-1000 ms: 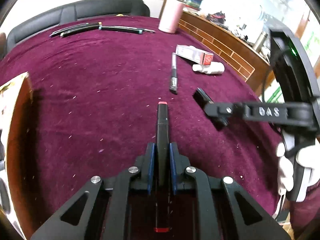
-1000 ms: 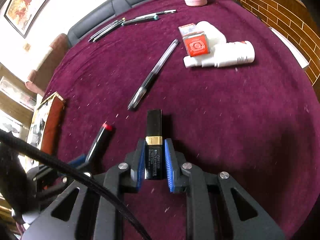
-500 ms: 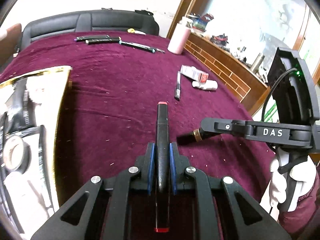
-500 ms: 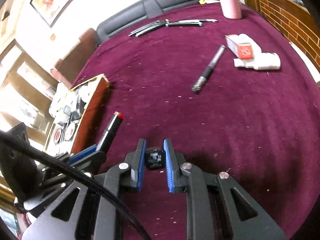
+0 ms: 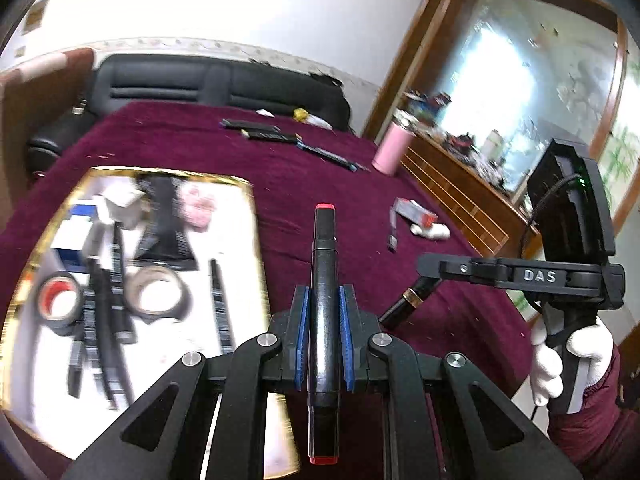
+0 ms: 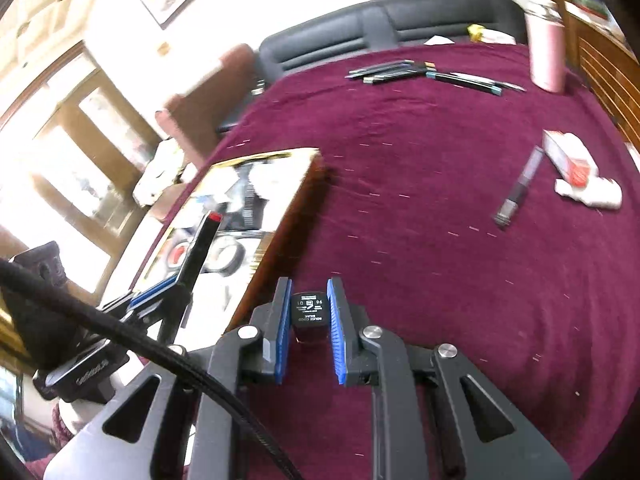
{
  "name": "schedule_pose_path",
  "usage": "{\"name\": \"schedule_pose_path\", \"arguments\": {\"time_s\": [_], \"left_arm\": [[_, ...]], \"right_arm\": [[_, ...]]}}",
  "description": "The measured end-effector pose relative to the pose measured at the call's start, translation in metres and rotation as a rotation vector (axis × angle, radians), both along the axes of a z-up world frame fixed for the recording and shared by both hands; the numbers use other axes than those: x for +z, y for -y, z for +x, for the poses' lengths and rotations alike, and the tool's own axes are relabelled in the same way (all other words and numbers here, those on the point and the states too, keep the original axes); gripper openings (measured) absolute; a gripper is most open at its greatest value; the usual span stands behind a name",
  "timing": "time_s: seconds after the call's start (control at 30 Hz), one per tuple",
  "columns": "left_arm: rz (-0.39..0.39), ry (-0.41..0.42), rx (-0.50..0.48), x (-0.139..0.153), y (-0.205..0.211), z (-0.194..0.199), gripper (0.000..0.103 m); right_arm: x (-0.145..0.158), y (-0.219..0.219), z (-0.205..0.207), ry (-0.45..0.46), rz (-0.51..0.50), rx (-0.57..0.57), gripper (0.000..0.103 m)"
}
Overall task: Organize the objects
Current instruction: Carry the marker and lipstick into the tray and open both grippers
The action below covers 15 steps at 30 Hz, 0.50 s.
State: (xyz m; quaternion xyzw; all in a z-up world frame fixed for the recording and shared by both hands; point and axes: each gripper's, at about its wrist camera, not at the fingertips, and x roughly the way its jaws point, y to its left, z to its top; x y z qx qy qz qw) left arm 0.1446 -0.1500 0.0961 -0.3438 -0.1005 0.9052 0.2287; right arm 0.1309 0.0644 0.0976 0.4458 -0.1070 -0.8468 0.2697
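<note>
The left hand-held gripper (image 5: 323, 344) is clamped on a black marker (image 5: 324, 300) with red ends. The right hand-held gripper (image 6: 308, 332), marked "DAS", is clamped on a black lipstick tube (image 6: 308, 310). Both hang over the maroon velvet surface (image 6: 440, 208), beside a gold-rimmed tray (image 5: 256, 216) holding tape rolls (image 5: 154, 294).

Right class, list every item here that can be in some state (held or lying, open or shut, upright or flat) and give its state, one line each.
left gripper: shut on the marker
marker: red-tipped, capped, held off the cloth
right gripper: shut on the lipstick
lipstick: black tube, capped, held
gold-rimmed box: open, holding tape rolls and pens
pink bottle: standing upright
grey pen: lying flat on the cloth
red-and-white carton: lying flat, resting against a white tube
</note>
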Motion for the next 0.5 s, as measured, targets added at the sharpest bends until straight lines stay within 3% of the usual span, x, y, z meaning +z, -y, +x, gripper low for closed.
{"name": "schedule_pose_path", "arguments": {"time_s": [0.23,0.5], "left_arm": [[-0.003,-0.006,0.122,-0.004,0.052,-0.004,0.012],[0.002,0.055,0.183,-0.031,0.085,-0.014,0.012]], "right_arm": [[0.005,0.061,-0.008,0.026,-0.013,0.158,0.016],[-0.024,0.122,-0.024,0.095,0.047,0.262,0.016]]}}
